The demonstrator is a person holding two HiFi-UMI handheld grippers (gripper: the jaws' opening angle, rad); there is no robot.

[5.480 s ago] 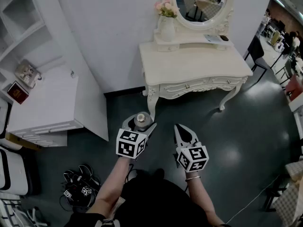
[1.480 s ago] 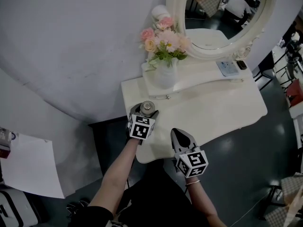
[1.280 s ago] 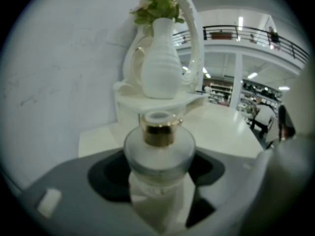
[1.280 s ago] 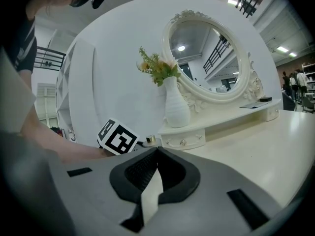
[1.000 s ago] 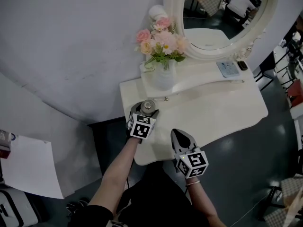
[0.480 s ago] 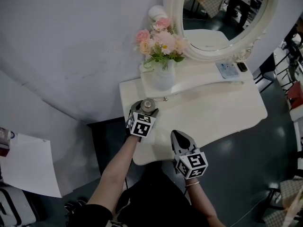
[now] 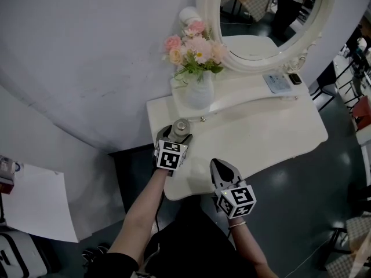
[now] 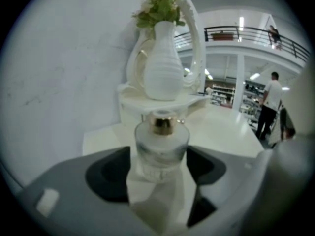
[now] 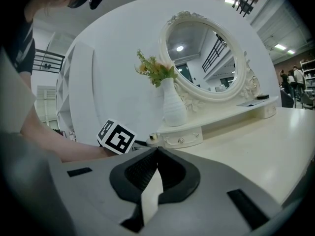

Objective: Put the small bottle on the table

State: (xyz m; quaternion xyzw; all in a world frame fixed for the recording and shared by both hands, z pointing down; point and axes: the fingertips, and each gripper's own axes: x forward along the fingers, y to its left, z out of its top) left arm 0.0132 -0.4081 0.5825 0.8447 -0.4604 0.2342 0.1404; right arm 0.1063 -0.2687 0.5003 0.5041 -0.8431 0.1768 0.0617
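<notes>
The jaws of our left gripper (image 7: pixel 177 133) have just been opening and now stand wide around the small bottle (image 8: pixel 161 144); we judge it released onto the table (image 7: pixel 261 138)

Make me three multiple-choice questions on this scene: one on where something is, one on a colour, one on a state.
1. Where does the vase stand?
A. on the floor
B. on the raised shelf
C. in a drawer

2. What colour is the bottle cap?
A. gold
B. red
C. blue

3. How are the right gripper jaws?
A. wide apart
B. shut on the bottle
C. shut, empty

Answers:
1 B: the head view shows the vase on the shelf's left end.
2 A: the left gripper view shows a gold cap.
3 C: the right gripper view shows its tips meeting with nothing between them.
</notes>
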